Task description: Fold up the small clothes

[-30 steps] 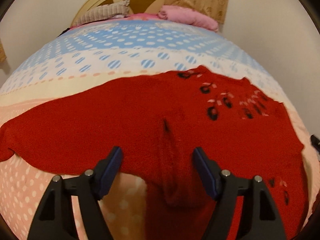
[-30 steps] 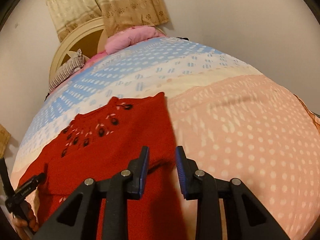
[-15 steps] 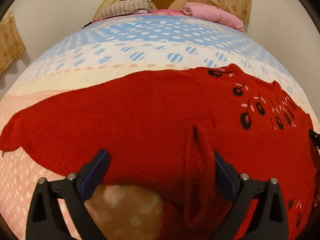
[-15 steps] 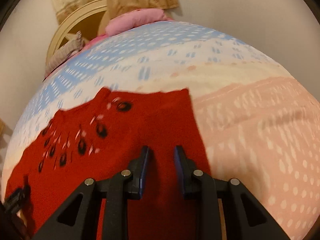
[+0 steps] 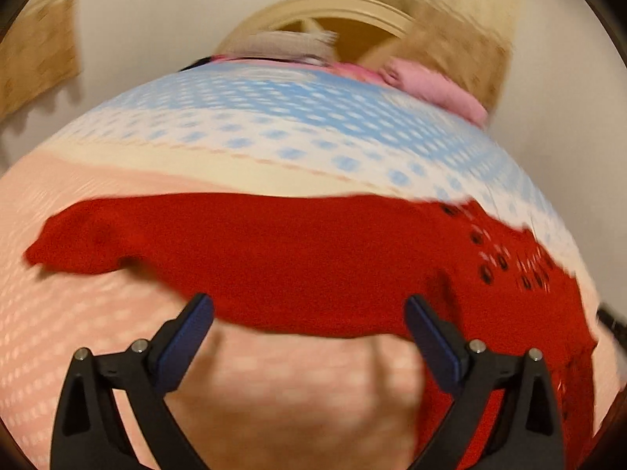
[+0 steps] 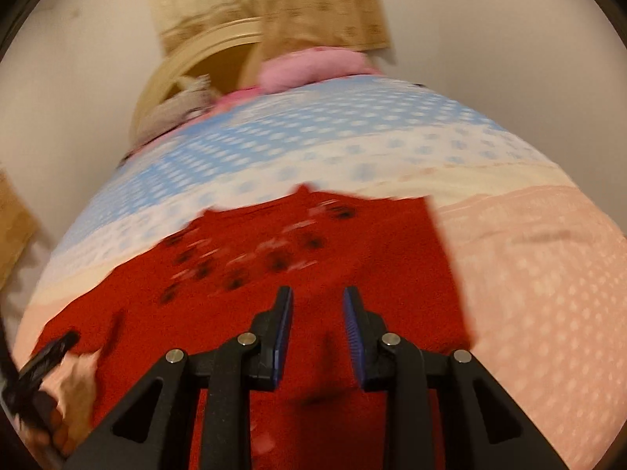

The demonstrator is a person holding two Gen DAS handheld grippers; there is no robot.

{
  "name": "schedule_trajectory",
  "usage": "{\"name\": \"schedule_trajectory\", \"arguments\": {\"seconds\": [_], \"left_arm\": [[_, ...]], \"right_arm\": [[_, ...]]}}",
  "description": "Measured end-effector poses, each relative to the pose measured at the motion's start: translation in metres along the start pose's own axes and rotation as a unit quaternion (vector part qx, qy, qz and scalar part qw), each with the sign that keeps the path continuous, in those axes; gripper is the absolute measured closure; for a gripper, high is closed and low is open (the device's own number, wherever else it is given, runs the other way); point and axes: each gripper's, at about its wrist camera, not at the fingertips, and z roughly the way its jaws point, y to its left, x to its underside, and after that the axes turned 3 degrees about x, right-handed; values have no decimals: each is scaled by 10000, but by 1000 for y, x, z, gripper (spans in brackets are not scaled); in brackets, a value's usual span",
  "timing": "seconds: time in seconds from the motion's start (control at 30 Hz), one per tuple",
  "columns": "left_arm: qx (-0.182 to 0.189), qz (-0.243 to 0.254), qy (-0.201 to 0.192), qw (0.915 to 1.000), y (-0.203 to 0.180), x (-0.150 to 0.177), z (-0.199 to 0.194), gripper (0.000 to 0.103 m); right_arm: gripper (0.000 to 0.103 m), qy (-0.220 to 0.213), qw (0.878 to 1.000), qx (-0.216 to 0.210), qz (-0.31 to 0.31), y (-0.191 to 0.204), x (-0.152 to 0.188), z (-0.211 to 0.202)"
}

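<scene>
A small red knit sweater (image 5: 305, 258) with dark cherry motifs lies spread on the bed, one sleeve stretched out to the left. My left gripper (image 5: 309, 309) is wide open and empty, just before the sleeve's near edge. In the right wrist view the sweater (image 6: 352, 250) fills the middle, and my right gripper (image 6: 317, 309) hovers over its body with the jaws narrowly apart and nothing between them. The other hand and gripper (image 6: 43, 376) show at the lower left. Both views are blurred.
The bed cover (image 5: 274, 149) is dotted, in pink, cream and blue bands. A pink pillow (image 6: 313, 66) and a striped pillow (image 5: 290, 45) lie by the headboard (image 5: 345, 11). Walls stand close on both sides.
My left gripper has swung left and back, off the sweater body toward the sleeve, and opened wider. My right gripper has moved from the sweater's right edge to over its body.
</scene>
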Motion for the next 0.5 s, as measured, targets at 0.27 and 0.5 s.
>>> {"name": "schedule_trajectory", "arguments": {"seconds": [0.27,0.5], "left_arm": [[-887,-1679,-464,9807,150,-10,-32,4],[-656,-2554,-412,9637,198,-14,-9,7]], "right_arm": [[76,261,9974,-114,-659,62,44,22],[76,570,9974,-207,-392,52,56,45]]}}
